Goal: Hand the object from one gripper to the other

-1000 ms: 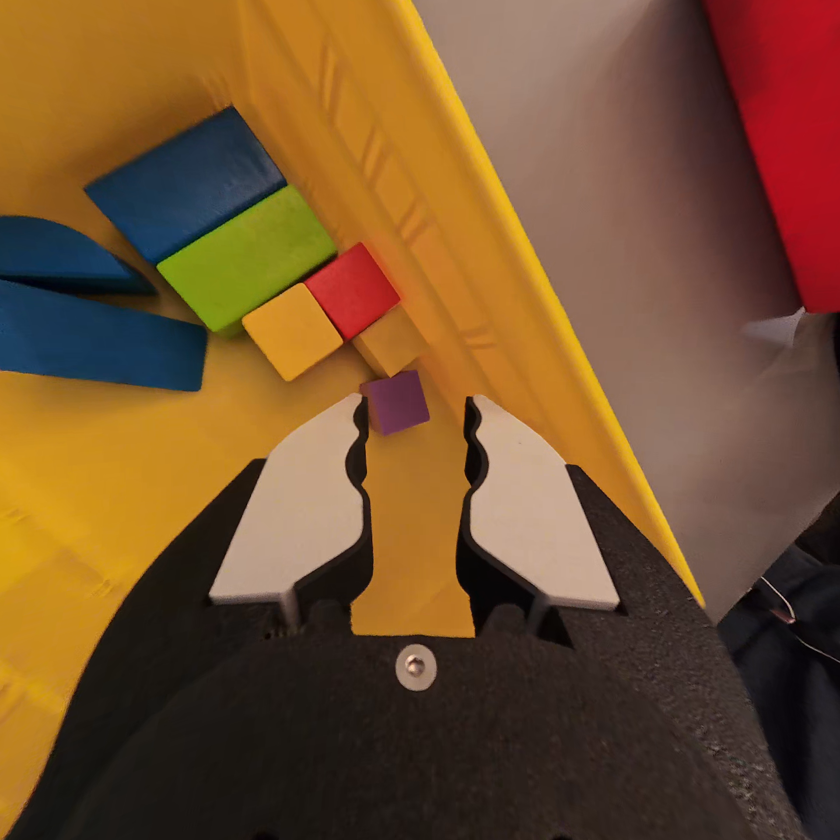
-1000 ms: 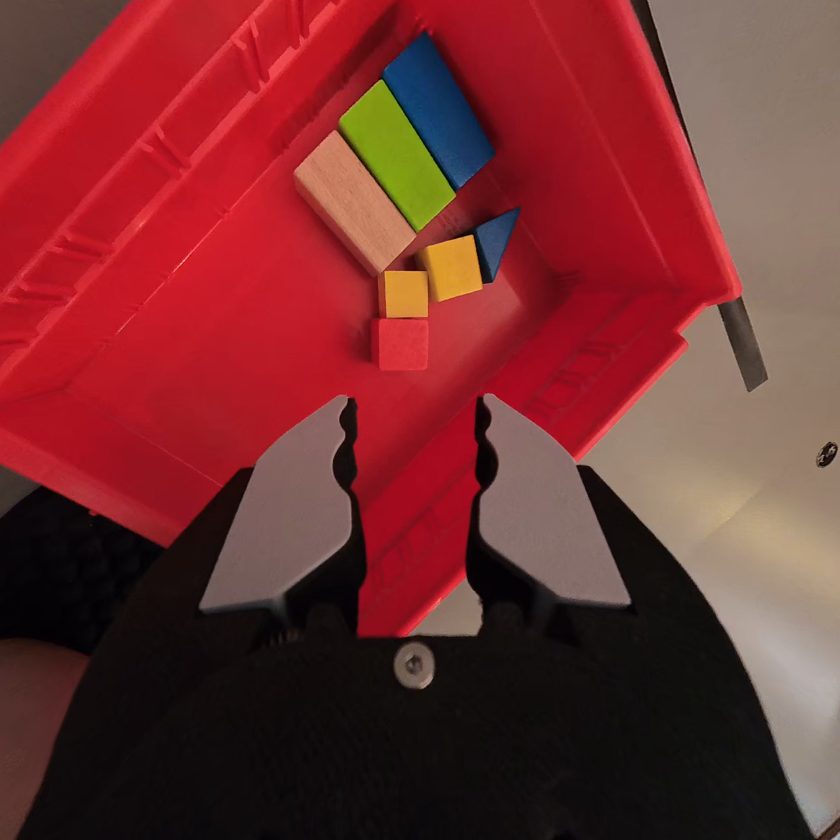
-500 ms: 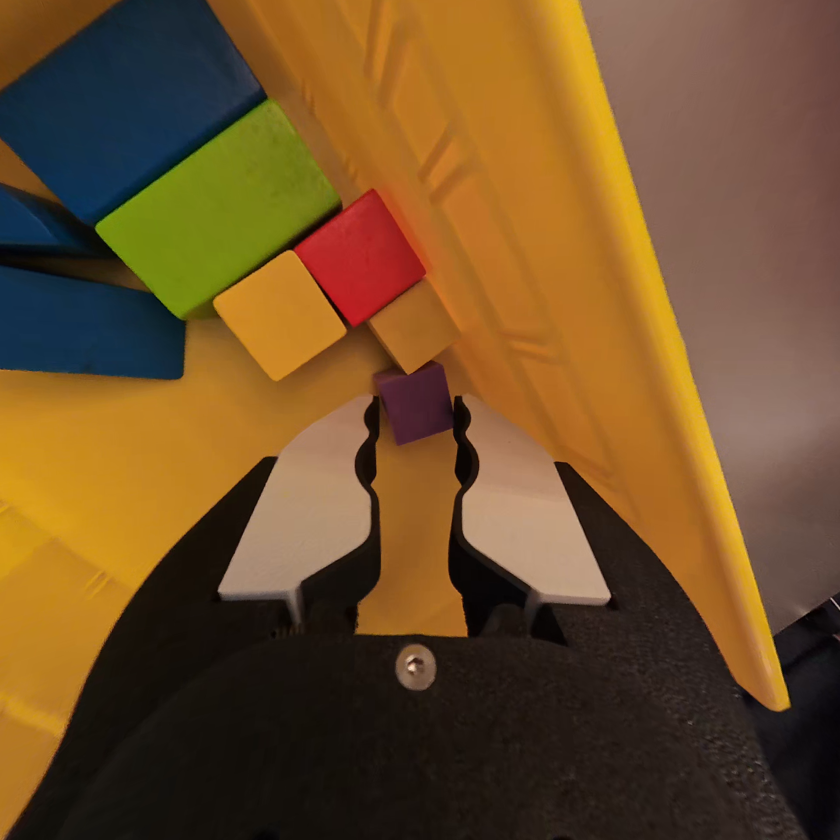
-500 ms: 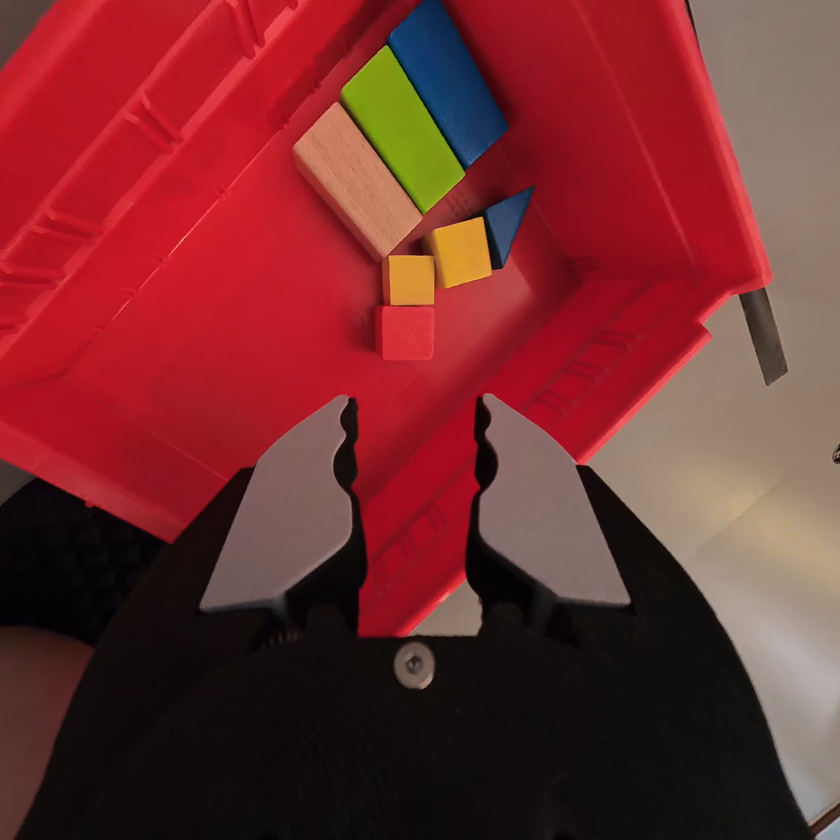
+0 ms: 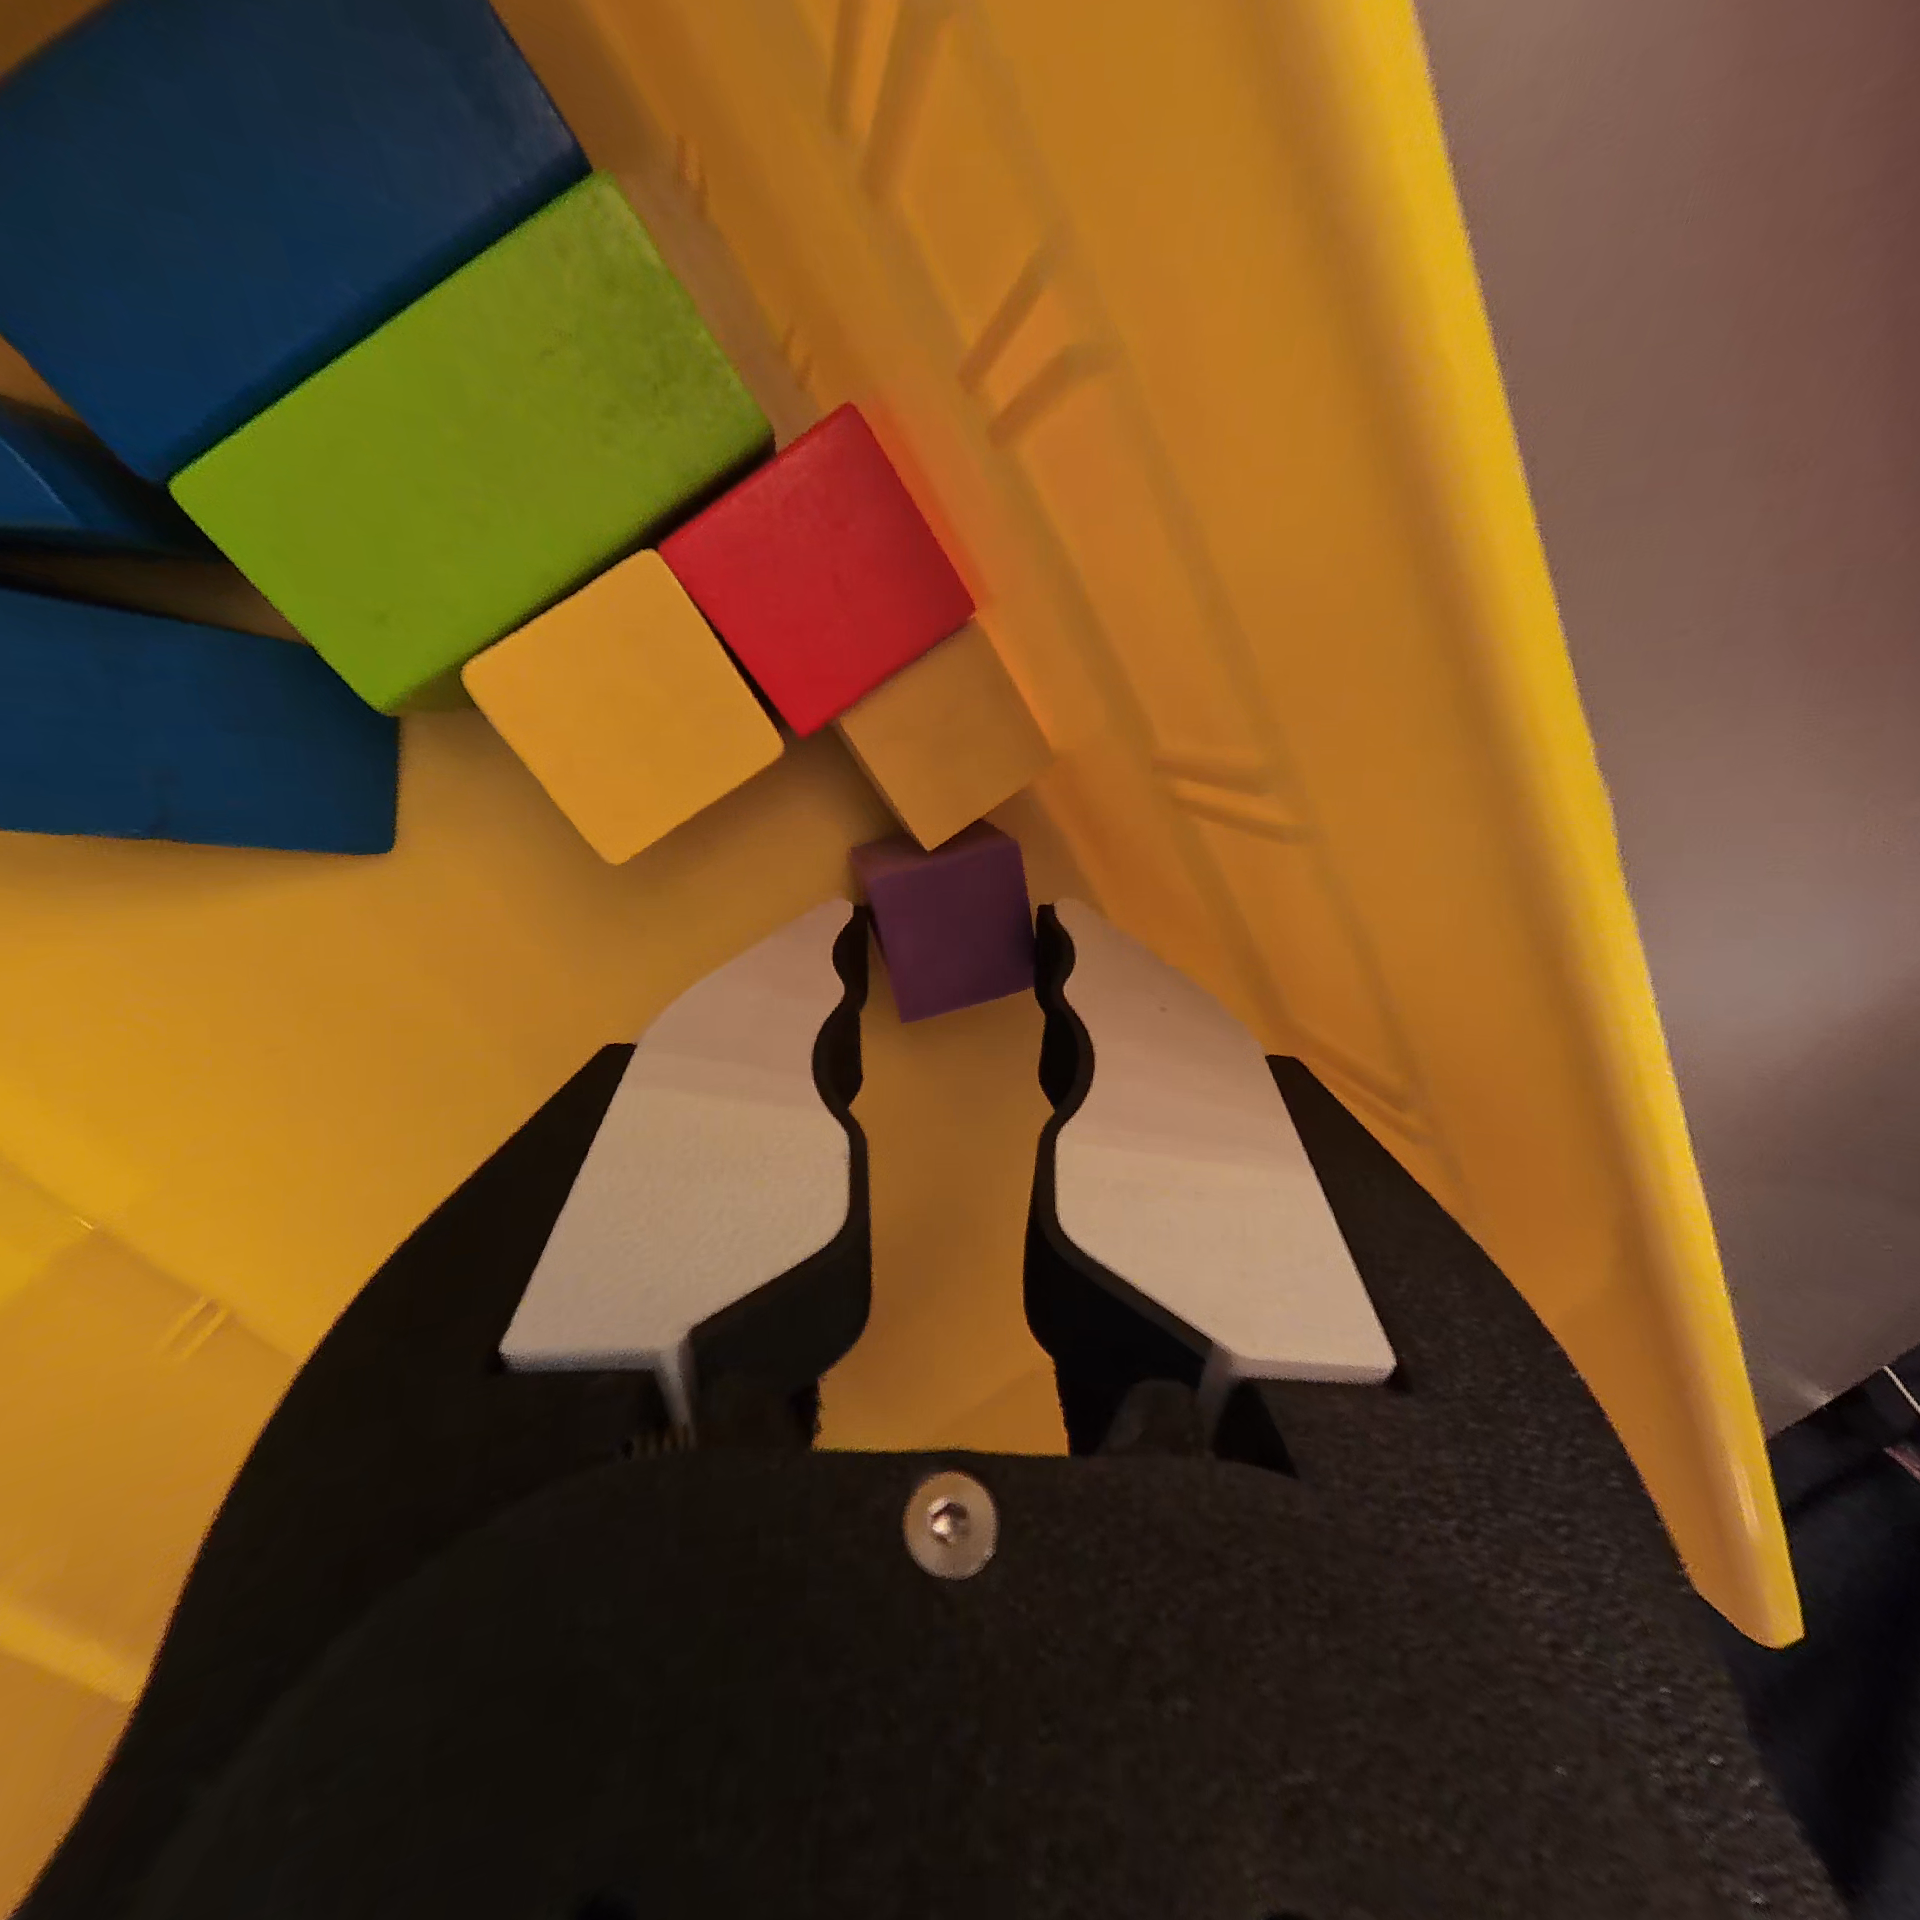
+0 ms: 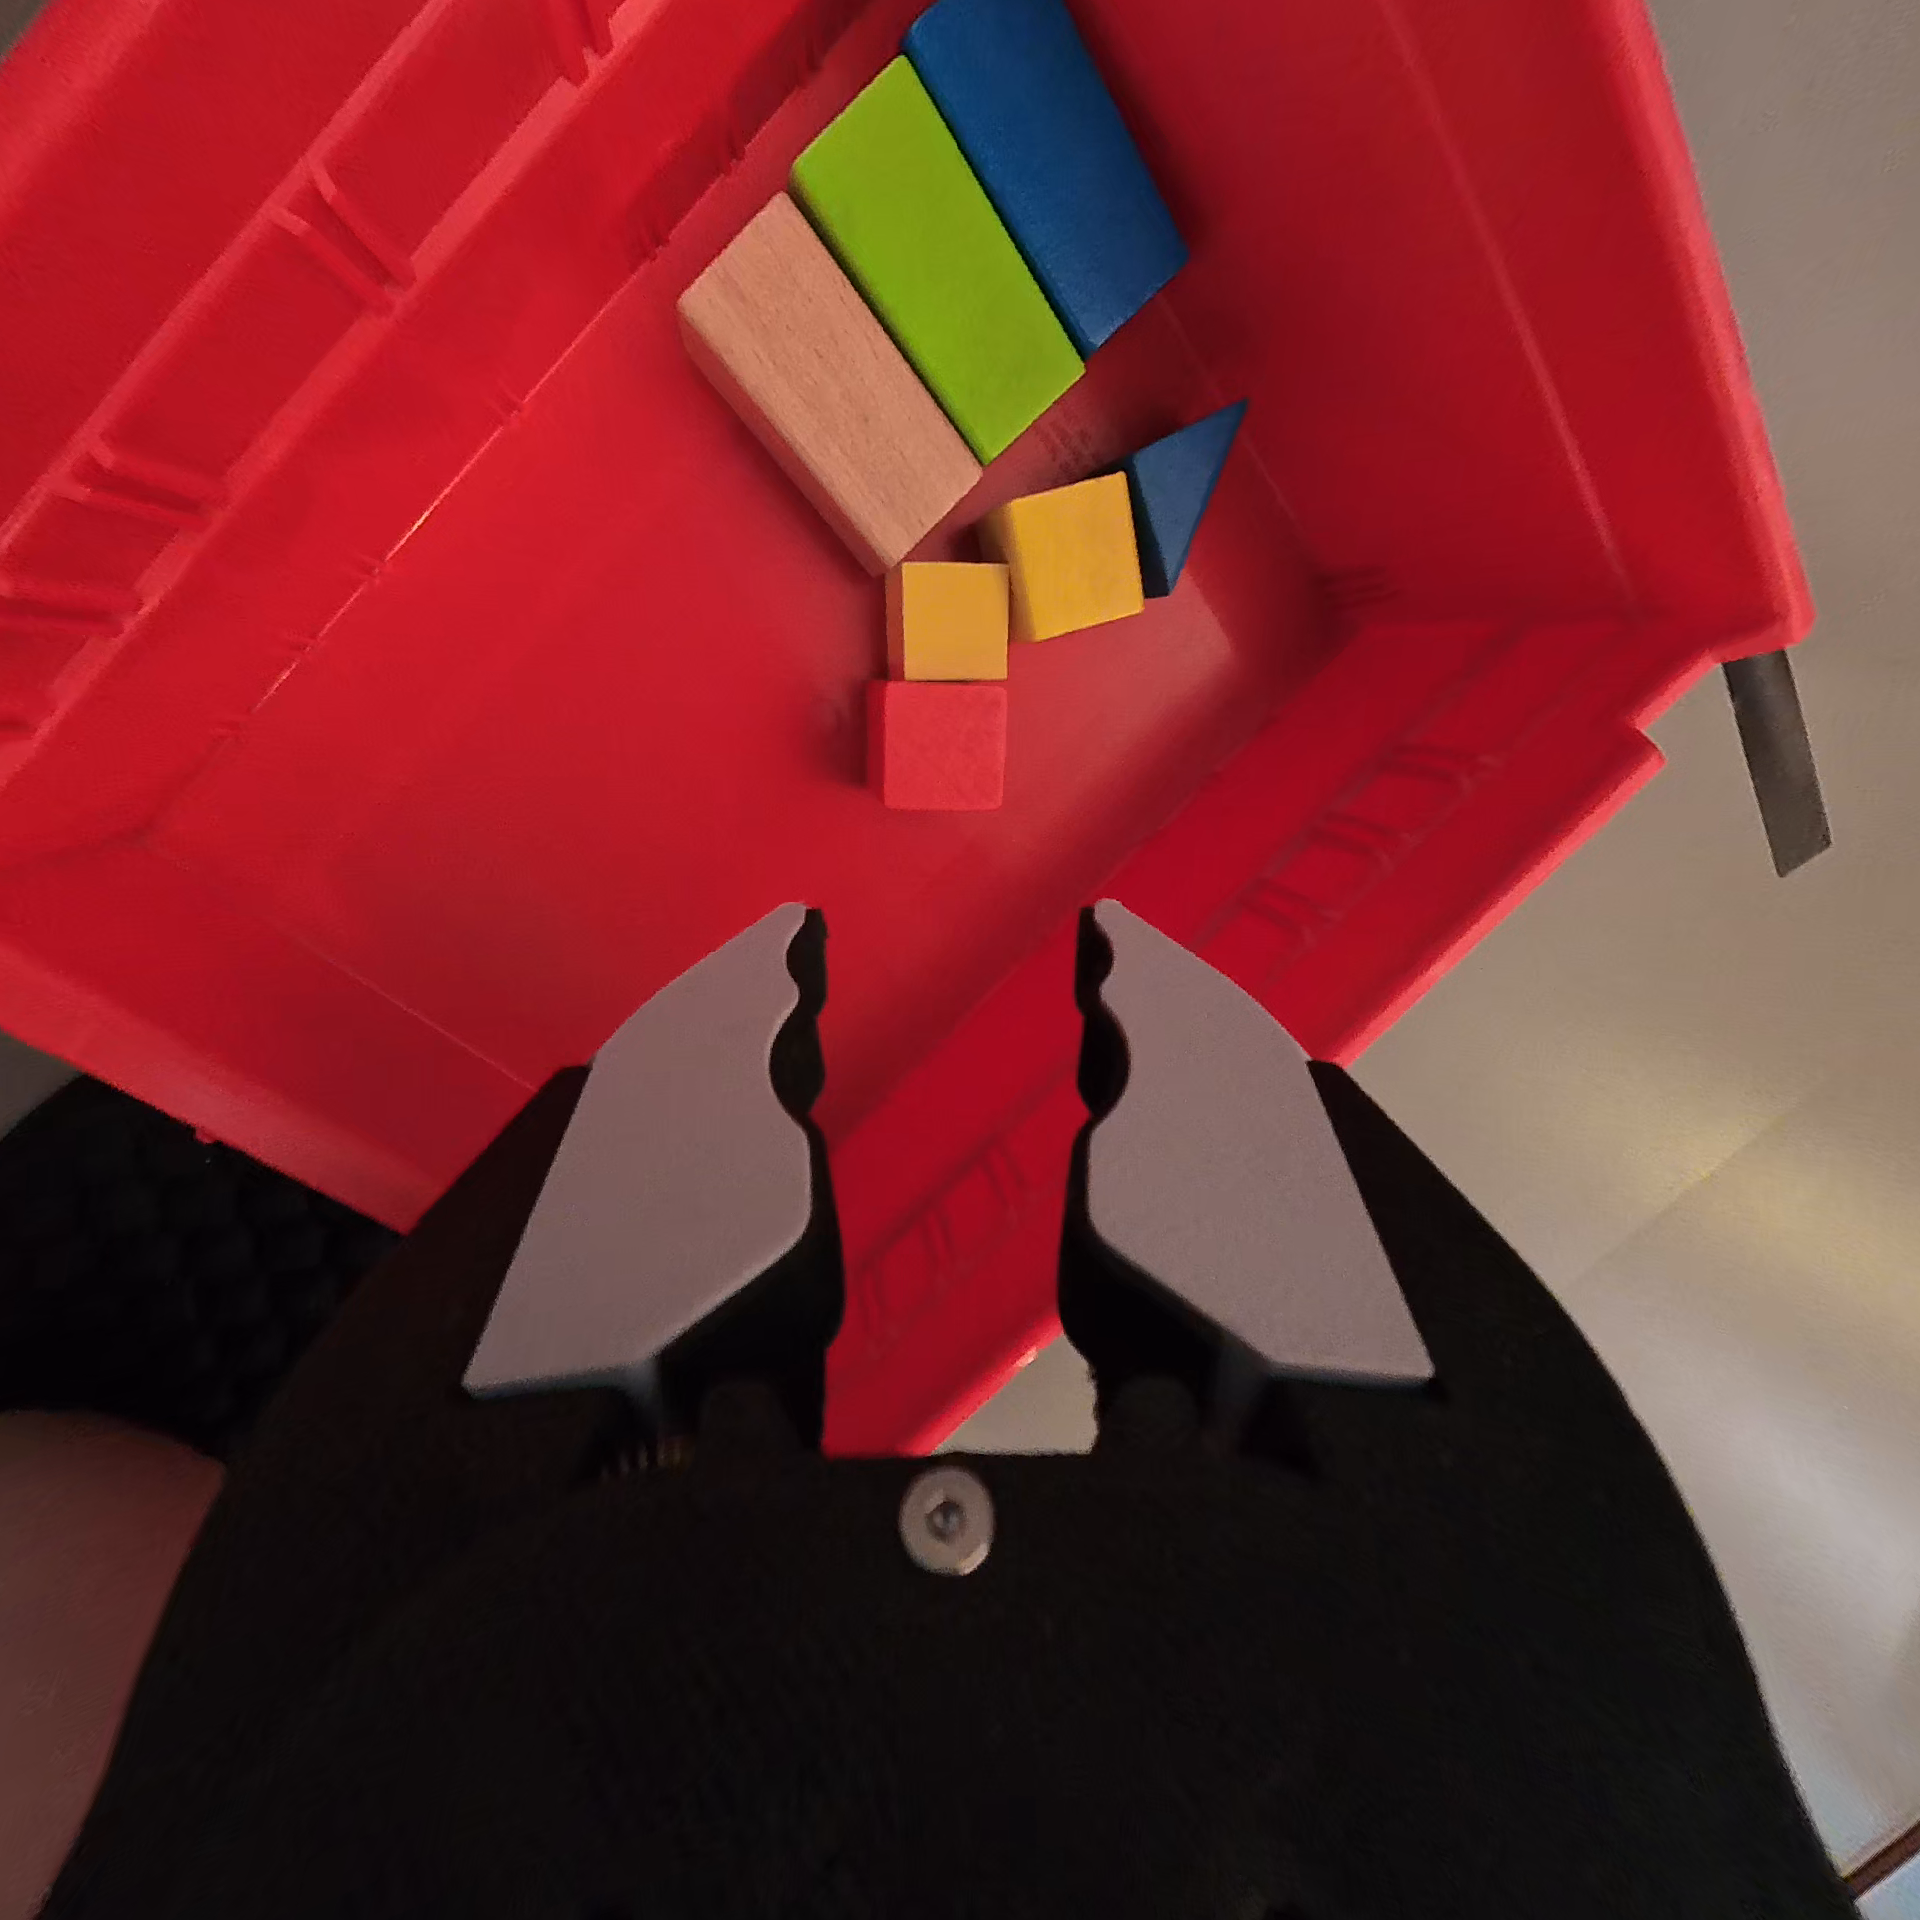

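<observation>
A small purple cube (image 5: 951, 951) sits on the floor of the yellow bin (image 5: 1247, 623), close to its right wall. My left gripper (image 5: 945, 912) is down in the bin with its fingertips closed on the cube's two sides. The cube's far edge touches a yellow cube (image 5: 945, 743). My right gripper (image 6: 945, 914) is open and empty. It hovers over the near part of the red bin (image 6: 416, 623), short of a red cube (image 6: 940, 743).
The yellow bin also holds a red cube (image 5: 821, 566), a yellow cube (image 5: 623, 707), a green block (image 5: 468, 436) and blue blocks (image 5: 239, 208). The red bin holds a wooden block (image 6: 831, 384), green (image 6: 935, 260) and blue (image 6: 1049, 166) blocks, a blue wedge (image 6: 1184, 488) and two yellow cubes (image 6: 1075, 556).
My left gripper moved forward and down to the purple cube and its fingers closed onto it. My right gripper stayed open and drifted slightly over the red bin.
</observation>
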### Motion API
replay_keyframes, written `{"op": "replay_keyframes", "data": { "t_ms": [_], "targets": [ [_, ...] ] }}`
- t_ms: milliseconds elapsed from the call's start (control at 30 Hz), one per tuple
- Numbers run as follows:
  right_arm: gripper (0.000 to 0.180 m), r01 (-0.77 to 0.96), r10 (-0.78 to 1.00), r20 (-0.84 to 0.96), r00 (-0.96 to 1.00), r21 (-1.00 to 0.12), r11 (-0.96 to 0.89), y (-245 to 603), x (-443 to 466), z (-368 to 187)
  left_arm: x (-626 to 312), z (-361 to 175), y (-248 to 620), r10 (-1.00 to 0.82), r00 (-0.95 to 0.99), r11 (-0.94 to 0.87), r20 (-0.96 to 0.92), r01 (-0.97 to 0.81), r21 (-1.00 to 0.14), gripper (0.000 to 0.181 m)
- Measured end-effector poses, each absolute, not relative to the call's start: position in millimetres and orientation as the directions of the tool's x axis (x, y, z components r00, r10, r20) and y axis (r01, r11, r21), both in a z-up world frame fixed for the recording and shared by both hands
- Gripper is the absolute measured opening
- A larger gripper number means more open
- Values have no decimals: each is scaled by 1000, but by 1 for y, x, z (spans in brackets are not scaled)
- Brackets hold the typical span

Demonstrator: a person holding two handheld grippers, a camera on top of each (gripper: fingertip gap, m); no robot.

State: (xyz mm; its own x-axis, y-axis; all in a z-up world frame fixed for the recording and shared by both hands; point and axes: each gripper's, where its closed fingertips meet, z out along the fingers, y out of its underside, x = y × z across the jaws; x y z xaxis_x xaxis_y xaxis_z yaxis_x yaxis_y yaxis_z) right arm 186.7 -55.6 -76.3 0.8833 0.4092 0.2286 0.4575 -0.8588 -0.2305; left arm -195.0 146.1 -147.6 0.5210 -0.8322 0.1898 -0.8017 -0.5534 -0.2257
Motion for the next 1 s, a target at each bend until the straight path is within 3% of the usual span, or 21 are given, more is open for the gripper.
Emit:
{"op": "replay_keyframes", "data": {
  "t_ms": [500,667,800,900,1000],
  "targets": [
    [46,463,419,221,881,-208,-862,-57,185,-80,-206,-141,153,-837,524,-547,156,-808,-221,28],
    [43,459,394,271,878,-247,-853,-52,186,-67,-207,-84,154,-816,476,-577,327,-705,-413,28],
    [40,515,355,414,838,-386,-765,-32,172,-21,-195,5,129,-833,206,-540,514,-508,-671,28],
    [43,611,314,536,783,-574,-545,2,128,35,-185,73,86,-827,-141,-475,545,-343,-810,28],
    [53,684,361,607,708,-716,-138,26,36,86,-173,113,51,-810,-352,-418,469,-215,-883,28]
  ]
}}
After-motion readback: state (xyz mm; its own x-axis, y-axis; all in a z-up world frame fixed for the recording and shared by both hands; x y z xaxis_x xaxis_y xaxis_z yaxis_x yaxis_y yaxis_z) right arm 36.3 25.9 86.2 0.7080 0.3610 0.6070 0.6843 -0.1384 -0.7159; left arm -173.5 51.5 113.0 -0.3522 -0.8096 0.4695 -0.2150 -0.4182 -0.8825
